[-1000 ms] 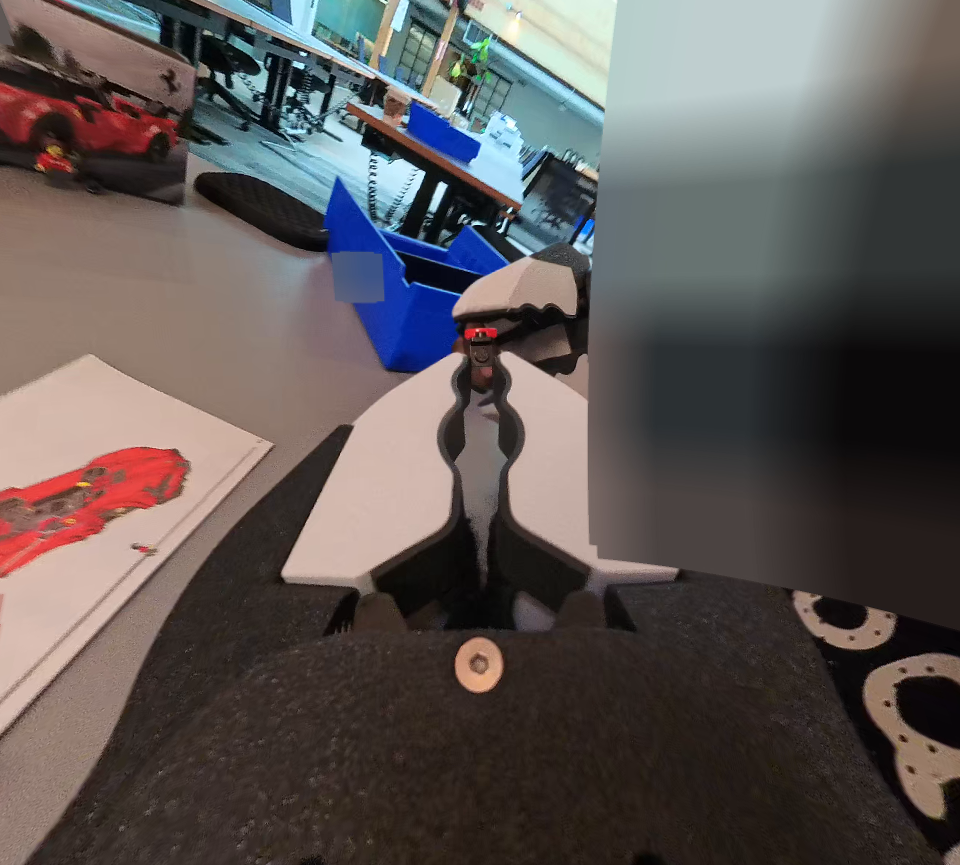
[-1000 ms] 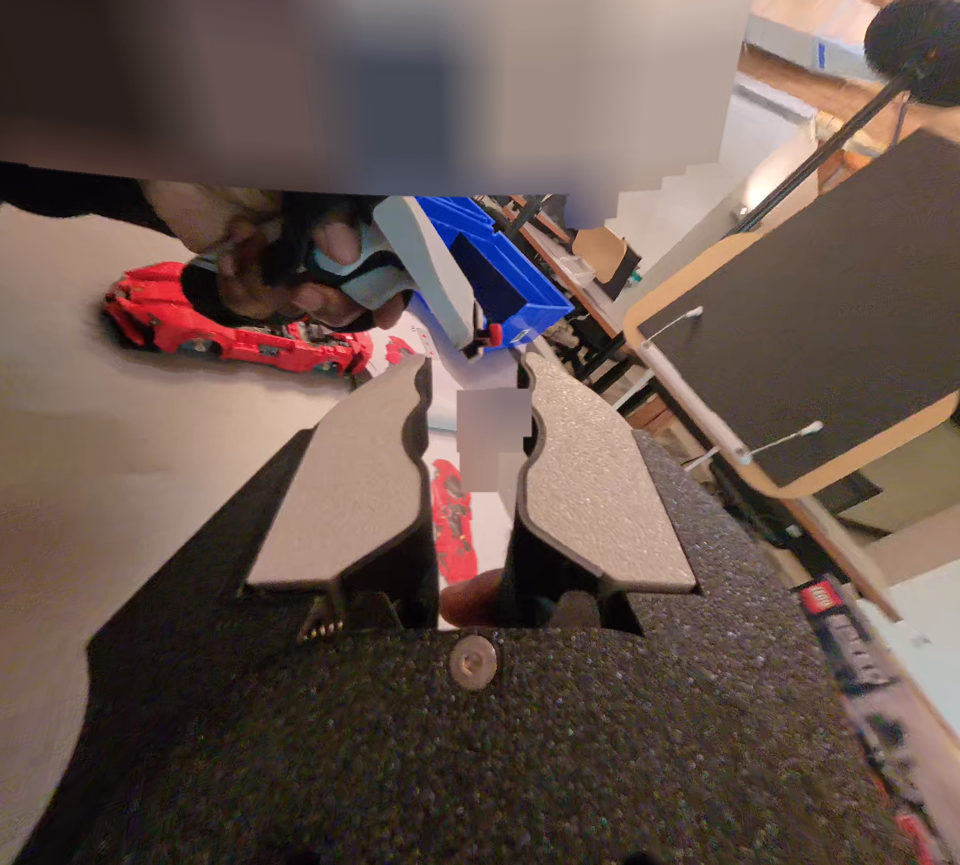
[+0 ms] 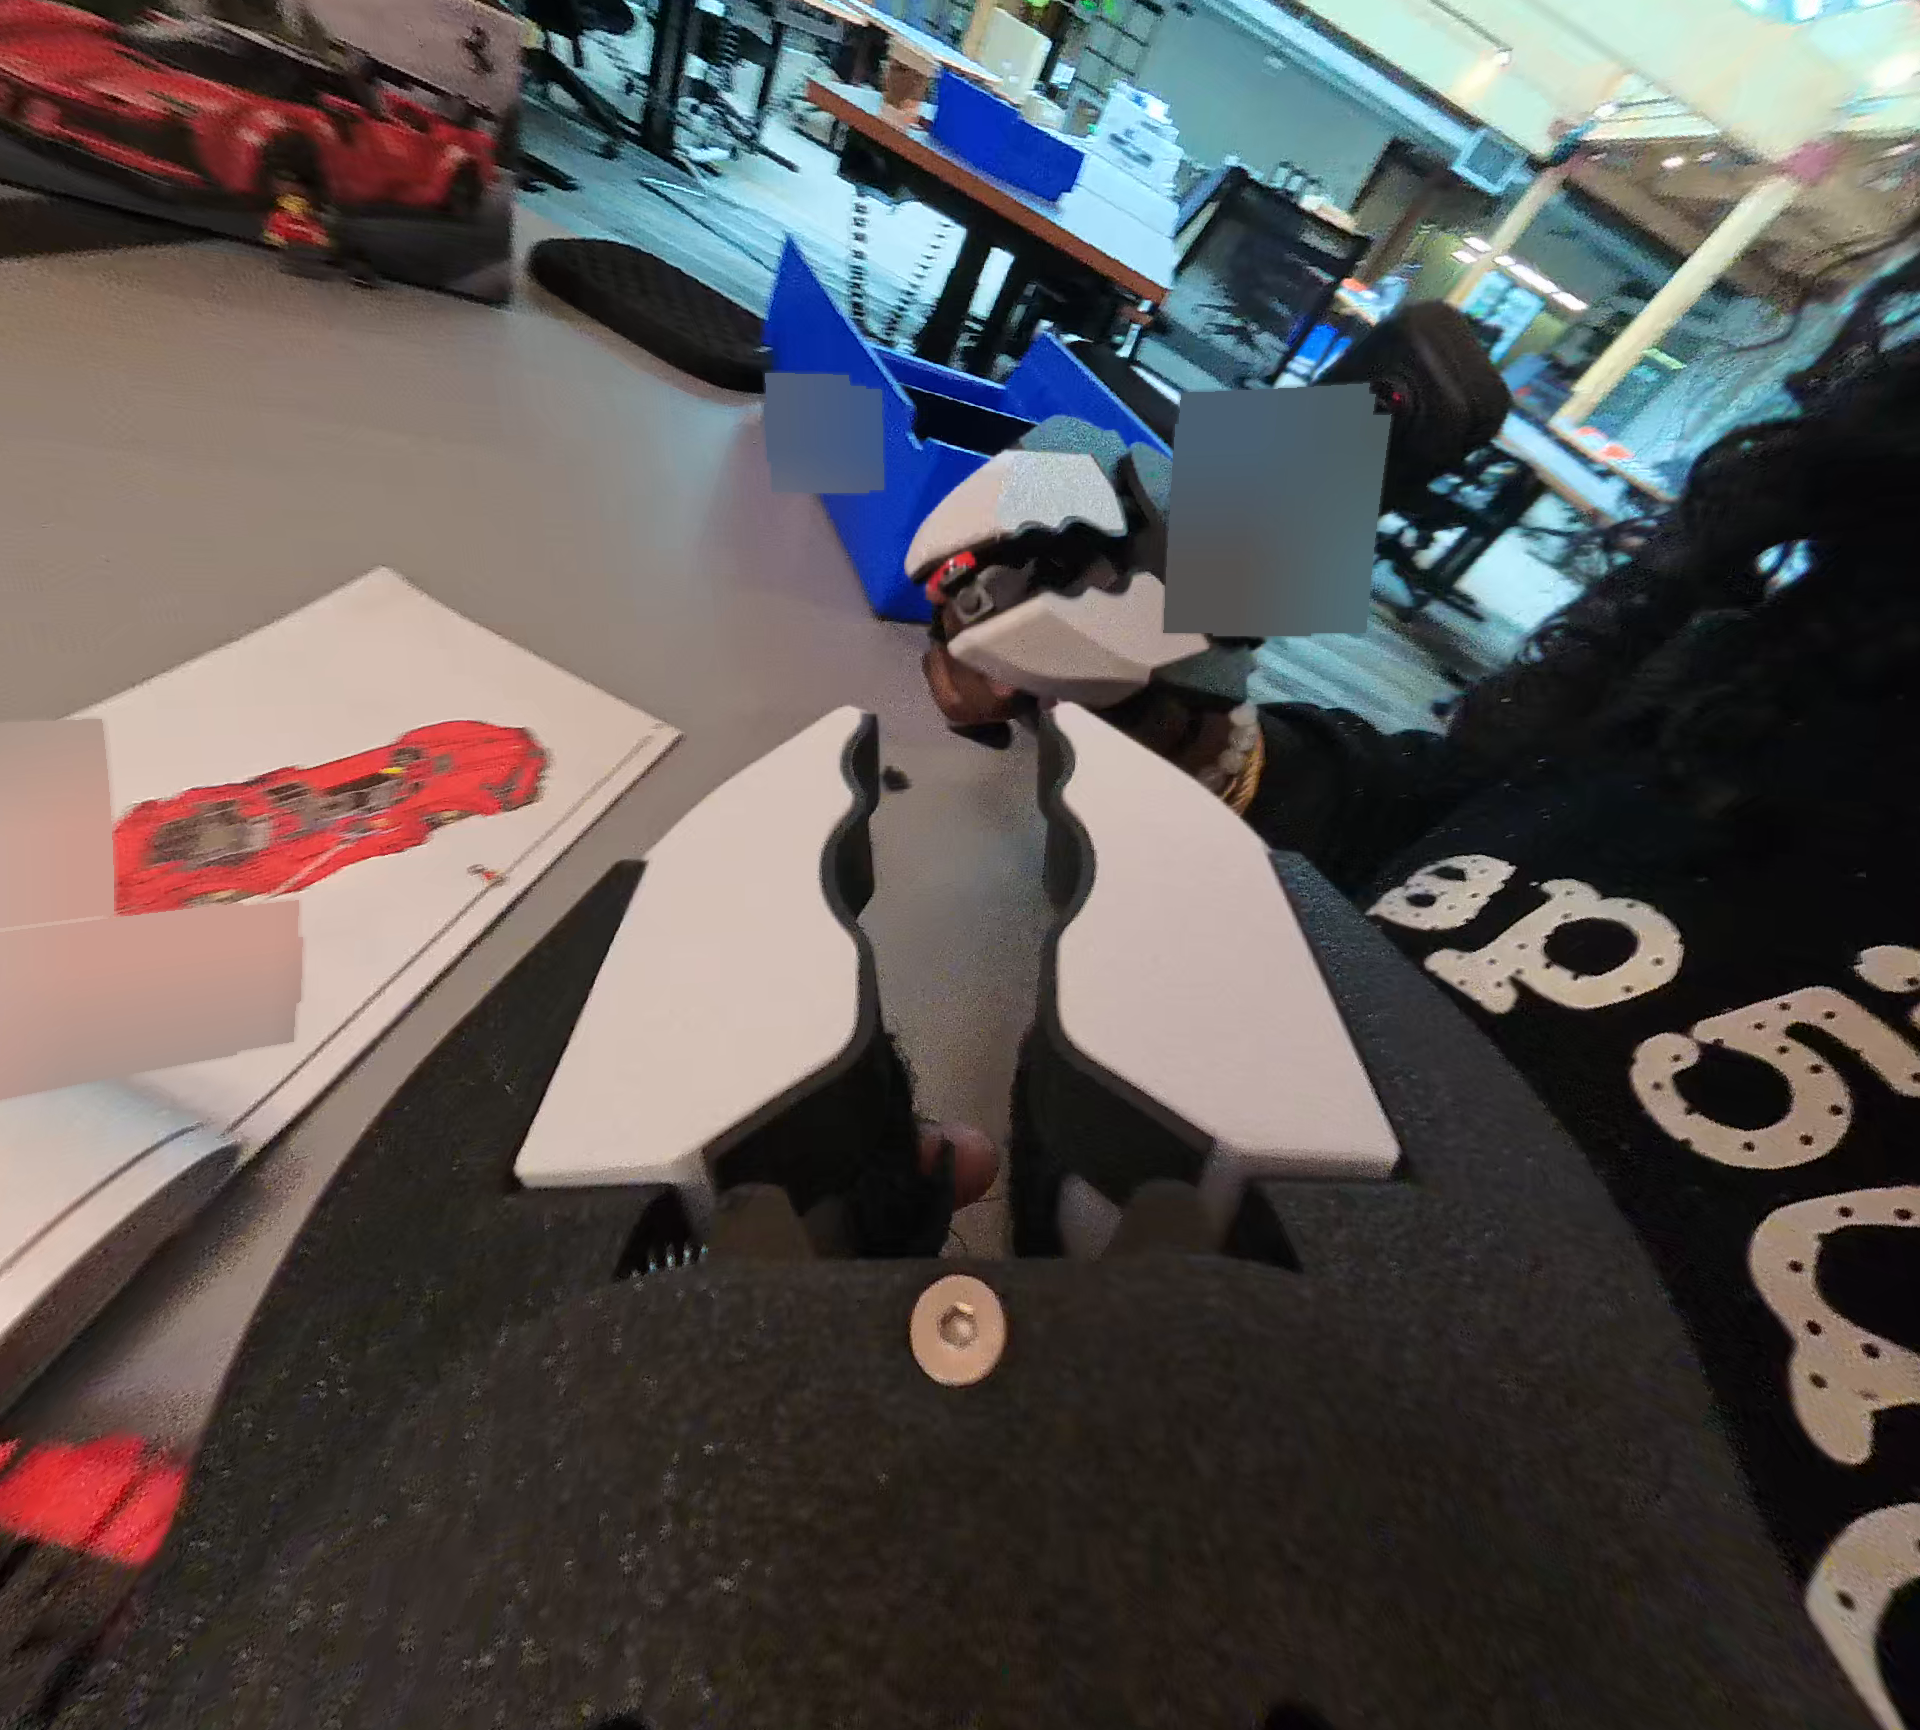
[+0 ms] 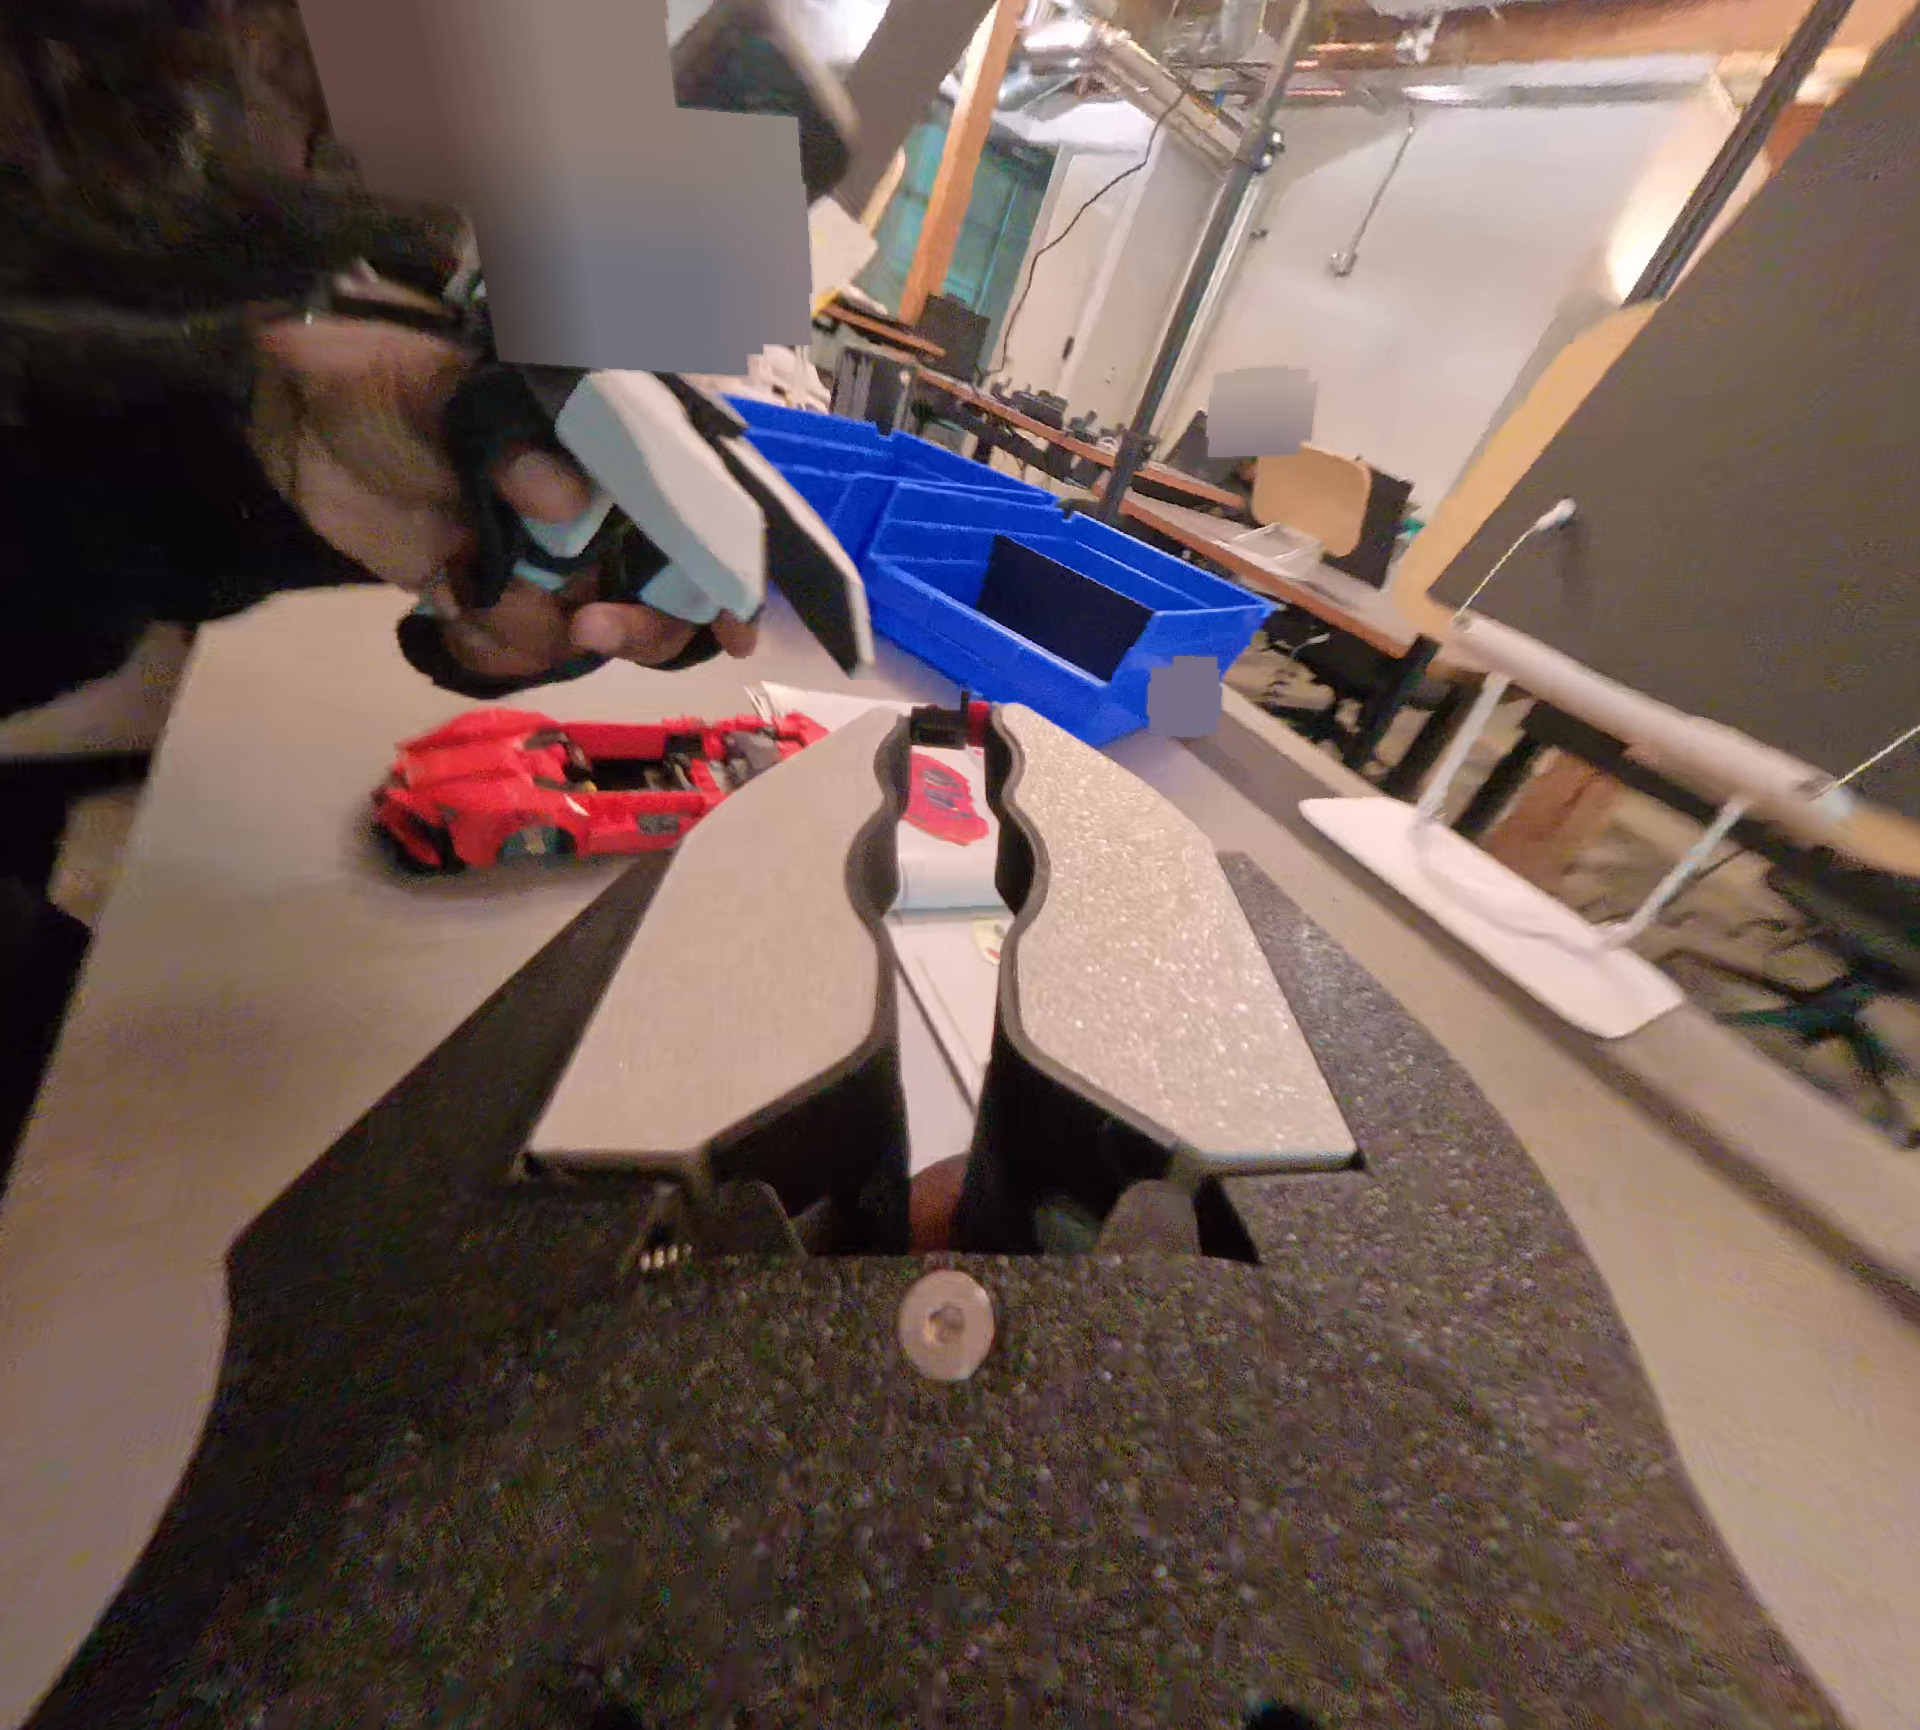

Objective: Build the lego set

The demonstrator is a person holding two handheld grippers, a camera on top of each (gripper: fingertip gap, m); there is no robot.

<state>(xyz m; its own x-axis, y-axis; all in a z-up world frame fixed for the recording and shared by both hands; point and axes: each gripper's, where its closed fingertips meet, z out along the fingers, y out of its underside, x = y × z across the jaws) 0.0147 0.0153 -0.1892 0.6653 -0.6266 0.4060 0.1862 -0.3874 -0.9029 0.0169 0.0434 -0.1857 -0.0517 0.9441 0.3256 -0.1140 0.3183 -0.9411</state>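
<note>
One red lego car (image 4: 582, 787) lies on the tabletop (image 4: 260, 974) at ten o'clock of the right gripper (image 4: 940, 730), long axis left-right, while that gripper pinches a small dark piece (image 4: 940, 724) and the left gripper (image 3: 956, 724) gapes empty.

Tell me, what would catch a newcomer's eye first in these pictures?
Probably the red lego car, partly built, lying on the grey table left of the right gripper, which pinches a small dark piece at its tips. Behind it sits a bright blue bin. In the left wrist view, the open left gripper hovers beside an instruction booklet picturing the car.
</note>
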